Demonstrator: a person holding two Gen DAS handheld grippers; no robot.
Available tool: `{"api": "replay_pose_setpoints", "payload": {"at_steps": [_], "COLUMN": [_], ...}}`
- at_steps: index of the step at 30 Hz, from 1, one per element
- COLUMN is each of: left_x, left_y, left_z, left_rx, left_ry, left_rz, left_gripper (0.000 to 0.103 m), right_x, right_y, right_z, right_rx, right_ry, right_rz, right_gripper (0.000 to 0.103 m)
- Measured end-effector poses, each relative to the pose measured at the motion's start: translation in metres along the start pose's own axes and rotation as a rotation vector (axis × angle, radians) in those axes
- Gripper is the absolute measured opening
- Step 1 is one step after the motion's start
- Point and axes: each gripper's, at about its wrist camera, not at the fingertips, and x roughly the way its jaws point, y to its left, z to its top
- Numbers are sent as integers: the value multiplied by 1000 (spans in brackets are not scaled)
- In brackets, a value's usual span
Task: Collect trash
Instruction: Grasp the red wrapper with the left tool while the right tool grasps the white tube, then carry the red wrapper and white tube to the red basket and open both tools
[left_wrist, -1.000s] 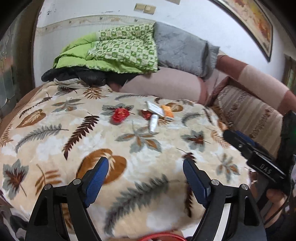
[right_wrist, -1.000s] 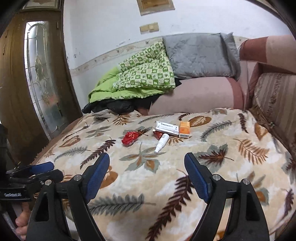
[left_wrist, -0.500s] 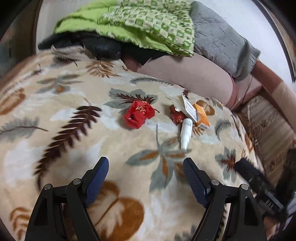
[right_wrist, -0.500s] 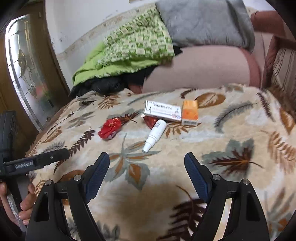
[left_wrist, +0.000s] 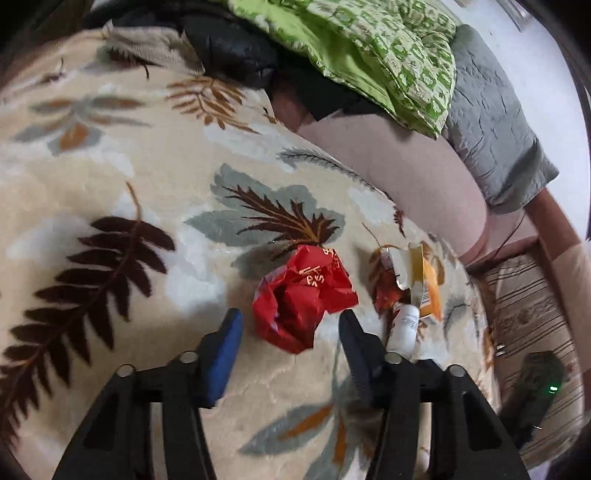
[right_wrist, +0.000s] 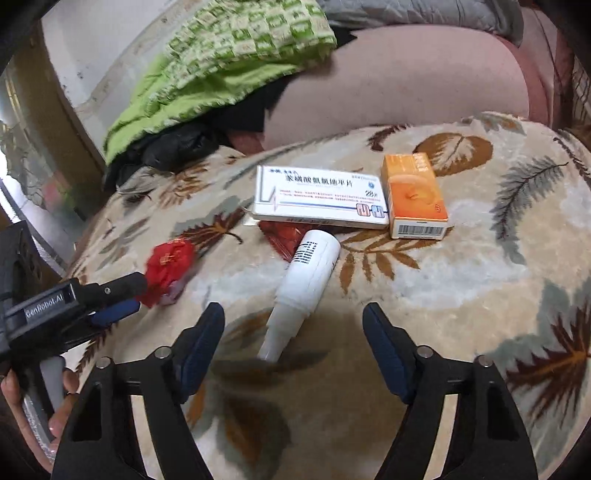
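In the left wrist view, the left tool (left_wrist: 290, 325) is sitting low in the centre of the frame over the leaf-patterned blanket (left_wrist: 147, 177), its jaws apart though they have just been closing. The crumpled red wrapper (left_wrist: 301, 295) is lying just beyond the tips, its near end reaching between them, with neither pad pressing on it. To the right of it the white bottle (left_wrist: 404, 326) is lying partly behind the right finger, with the torn carton (left_wrist: 408, 267) just above it.

In the right wrist view, the left tool (held in a hand at the lower left edge) is pointing at the red wrapper from the left. At centre, the right tool (right_wrist: 293, 319) is standing apart, its jaws likewise having just been closing, and the bottle's narrow nozzle end is lying between the tips without touching either. Above the bottle, the white medicine box (right_wrist: 321, 197) is lying flat, with the orange box (right_wrist: 413, 195) touching its right end. The green quilt (right_wrist: 221, 55) is filling the upper left.
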Motion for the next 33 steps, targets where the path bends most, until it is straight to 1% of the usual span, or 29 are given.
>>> {"api": "replay_pose_setpoints", "payload": {"at_steps": [1, 2, 3, 4, 5, 6, 7, 9, 12, 16, 18, 21, 23, 26, 29, 31, 33], "left_x": [4, 8, 12, 14, 15, 13, 12, 5, -7, -38, -61, -105, -135, -182, -228, -249, -272], "left_y": [0, 1, 2, 3, 4, 2, 1, -7, -19, -32, -33, -34, -40, -48, -55, -59, -61], "left_z": [1, 0, -1, -2, -4, -5, -5, -6, -9, -27, -40, -62, -76, -103, -136, -155, -178], "left_rx": [13, 29, 36, 33, 28, 23, 22, 36, 61, 119, 142, 152, 156, 147, 134, 156, 173], "left_ry": [14, 27, 43, 52, 52, 48, 46, 30, 30, 40, 36, 13, -9, -53, -87, -102, -101], "left_rz": [17, 31, 28, 19, 13, 16, 19, 27, 43, 54, 57, 45, 34, -17, -67, -74, -70], "left_gripper": [51, 37, 34, 32, 30, 28, 27, 21, 20, 19, 19, 19, 19, 19, 19, 19, 19], "right_x": [5, 13, 18, 25, 29, 27, 25, 18, 0, -42, -70, -120, -160, -211, -269, -294, -320], "right_y": [-1, -2, -2, -2, -1, -1, 0, -4, -7, -6, -3, 7, 20, 39, 60, 69, 75], "right_z": [1, 2, 2, 1, 0, -2, -3, -8, -21, -45, -55, -68, -79, -94, -119, -136, -160], "right_rx": [7, 18, 23, 22, 12, 7, 6, 23, 28, 2, -1, 11, 7, 1, -12, -32, -42], "right_ry": [9, 21, 29, 48, 56, 44, 39, 34, 59, 83, 71, 36, -9, -71, -145, -174, -196], "right_rz": [-3, -9, -8, -6, -12, -12, -5, 3, 16, 23, 36, 74, 110, 146, 192, 199, 226], "right_gripper": [64, 62, 54, 39, 33, 30, 29, 29, 29, 29, 29, 29, 29, 29, 29, 29, 29]}}
